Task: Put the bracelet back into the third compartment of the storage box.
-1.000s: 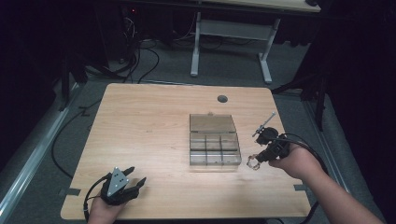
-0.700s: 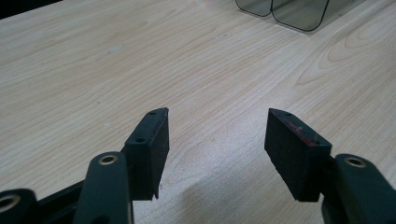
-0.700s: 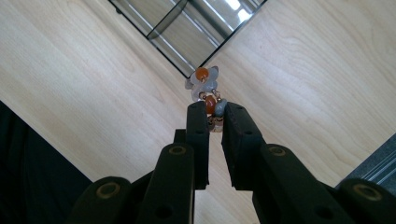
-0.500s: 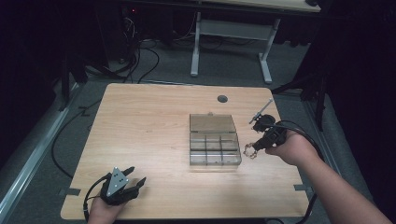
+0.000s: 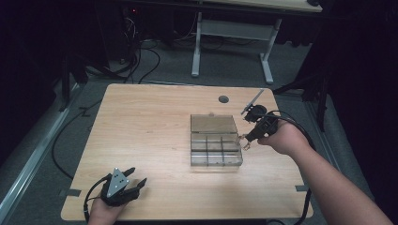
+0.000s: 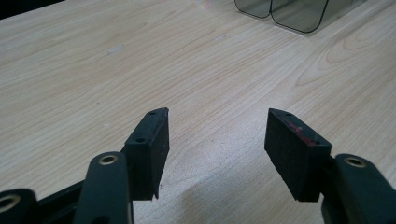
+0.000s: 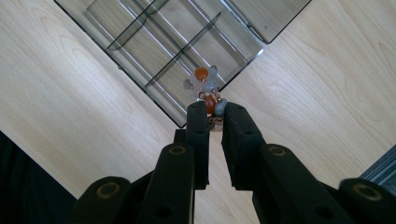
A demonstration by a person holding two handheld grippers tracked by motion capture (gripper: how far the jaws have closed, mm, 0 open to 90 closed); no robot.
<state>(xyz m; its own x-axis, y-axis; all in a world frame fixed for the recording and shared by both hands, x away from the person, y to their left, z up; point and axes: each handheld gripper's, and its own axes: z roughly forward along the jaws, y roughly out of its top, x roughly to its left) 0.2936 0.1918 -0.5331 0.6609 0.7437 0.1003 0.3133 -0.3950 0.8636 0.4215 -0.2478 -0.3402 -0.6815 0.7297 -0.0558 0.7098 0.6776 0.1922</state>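
A clear plastic organiser box (image 5: 216, 145) with several compartments and its lid laid open lies mid-table; the box (image 7: 187, 42) also shows from above in the right gripper view. My right gripper (image 5: 244, 139) hovers at the box's right edge, shut on a small bead ornament (image 7: 207, 88) with orange and grey-white beads, hanging over the box's corner compartment. The ornament (image 5: 244, 142) looks tiny in the high view. At the table's front left corner my left gripper (image 5: 134, 180) rests open, and between its fingers (image 6: 149, 140) lies bare wood.
A round cable hole (image 5: 224, 99) sits near the table's far edge. Behind the right hand lies a small dark tool with a thin rod (image 5: 253, 105). A corner of the box lid (image 6: 285, 11) appears far off in the left gripper view.
My right gripper has carried the bead ornament up and leftward, from the table right of the box to the box's right edge. The left gripper has stayed put.
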